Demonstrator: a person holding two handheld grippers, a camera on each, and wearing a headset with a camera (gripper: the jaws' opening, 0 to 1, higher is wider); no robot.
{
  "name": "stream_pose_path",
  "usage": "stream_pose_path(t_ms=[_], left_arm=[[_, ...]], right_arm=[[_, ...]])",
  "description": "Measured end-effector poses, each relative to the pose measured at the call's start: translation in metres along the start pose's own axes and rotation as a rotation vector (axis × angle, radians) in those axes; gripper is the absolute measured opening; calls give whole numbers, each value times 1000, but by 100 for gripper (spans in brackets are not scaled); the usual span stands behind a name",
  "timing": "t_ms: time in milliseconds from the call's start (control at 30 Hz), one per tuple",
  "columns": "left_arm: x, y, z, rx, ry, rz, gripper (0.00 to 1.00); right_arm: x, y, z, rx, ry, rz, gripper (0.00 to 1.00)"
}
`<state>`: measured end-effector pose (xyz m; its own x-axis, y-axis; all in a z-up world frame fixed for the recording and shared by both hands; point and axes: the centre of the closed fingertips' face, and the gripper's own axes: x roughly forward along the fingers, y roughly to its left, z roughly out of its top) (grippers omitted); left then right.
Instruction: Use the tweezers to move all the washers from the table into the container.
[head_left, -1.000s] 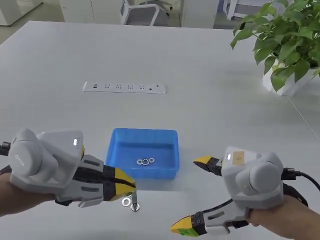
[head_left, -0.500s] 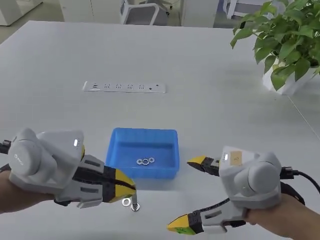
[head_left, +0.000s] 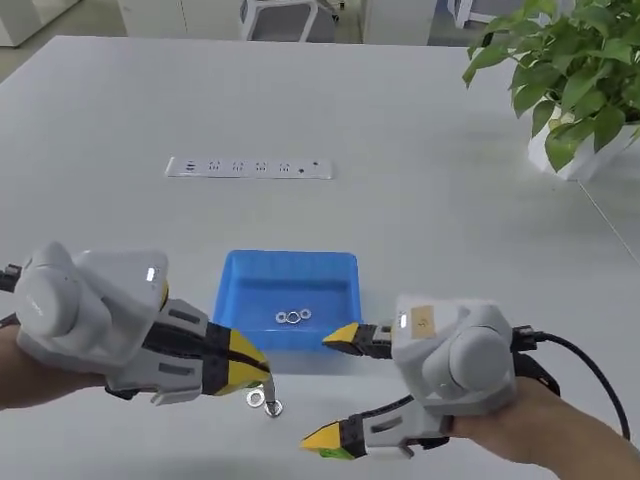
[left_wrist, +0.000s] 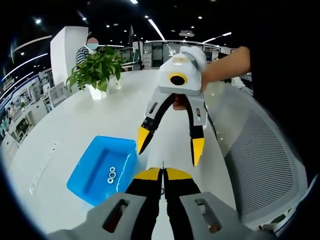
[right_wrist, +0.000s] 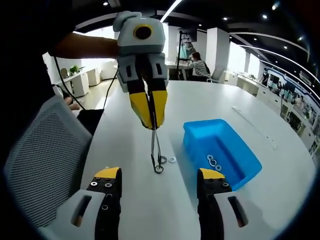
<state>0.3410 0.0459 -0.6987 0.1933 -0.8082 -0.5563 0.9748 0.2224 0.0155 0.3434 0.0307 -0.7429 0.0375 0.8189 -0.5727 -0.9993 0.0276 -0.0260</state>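
A white power strip (head_left: 248, 168) lies on the grey table (head_left: 430, 210) well beyond the work. A potted plant (head_left: 565, 70) stands at the far right. Neither is near the jaws. In the left gripper view a mesh chair (left_wrist: 260, 165) stands by the table's edge.

The blue container (head_left: 290, 263) sits open-topped between the two grippers and a little beyond them. Three washers (head_left: 292, 317) lie close together near the middle of its floor.

The left gripper (head_left: 262, 368) has its jaws closed on thin metal tweezers (right_wrist: 155, 142), which slant down to the table. The tweezer tips are down among the loose washers (right_wrist: 163, 160), which lie on the table just in front of the container's near wall. One ring sits right at the tips, but I cannot tell whether it is pinched or only touched.

The right gripper (head_left: 330, 387) faces the left one from the other side. Its jaws are spread wide and hold nothing. One tip is close to the container's near wall, the other is nearer the person. In the right gripper view the loose washers lie just ahead, between its two jaws, and nothing stands between them and the container.
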Motion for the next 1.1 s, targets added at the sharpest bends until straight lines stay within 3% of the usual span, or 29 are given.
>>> stream_pose_path(t_ms=[767, 1100], left_arm=[[4, -2, 1, -5, 0, -21, 5], [4, -5, 1, 4, 0, -18, 5]], right_arm=[[13, 8, 1, -15, 7, 39, 59], [30, 11, 2, -63, 11, 79, 42]])
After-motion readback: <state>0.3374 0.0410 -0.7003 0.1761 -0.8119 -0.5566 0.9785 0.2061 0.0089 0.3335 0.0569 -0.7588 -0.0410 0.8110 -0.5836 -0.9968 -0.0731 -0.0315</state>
